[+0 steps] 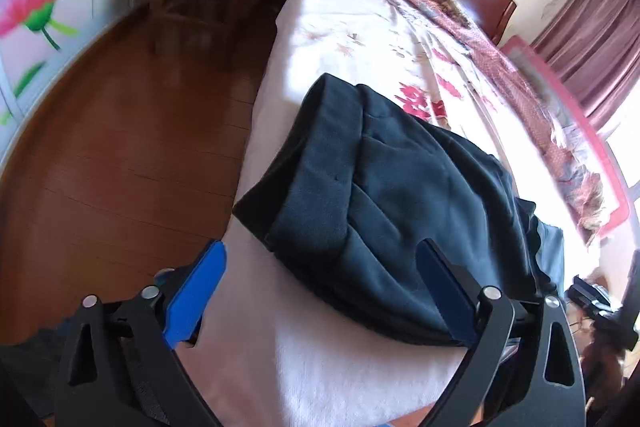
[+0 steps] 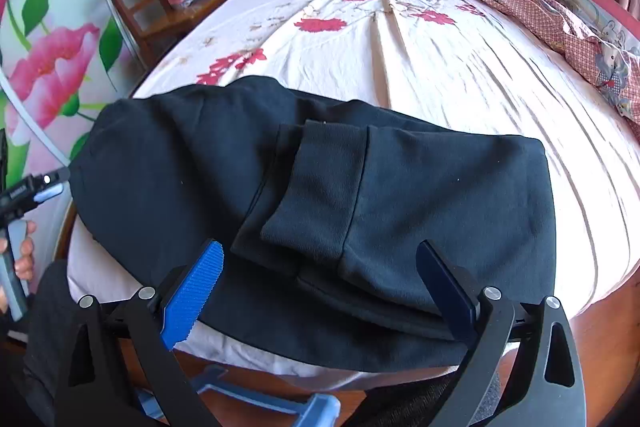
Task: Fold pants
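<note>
One pair of dark sweatpants (image 2: 280,195) lies folded on one bed (image 2: 440,67). Two grippers, left gripper (image 1: 320,283) and right gripper (image 2: 320,283), hover spread wide, holding nothing.

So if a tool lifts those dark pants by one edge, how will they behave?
The pants look like thick, soft knit, so they would likely sag and unfold rather than hold shape. The folded-over cuffs lie loose and may slide off. Pushed across the sheet, they would probably bunch.
</note>
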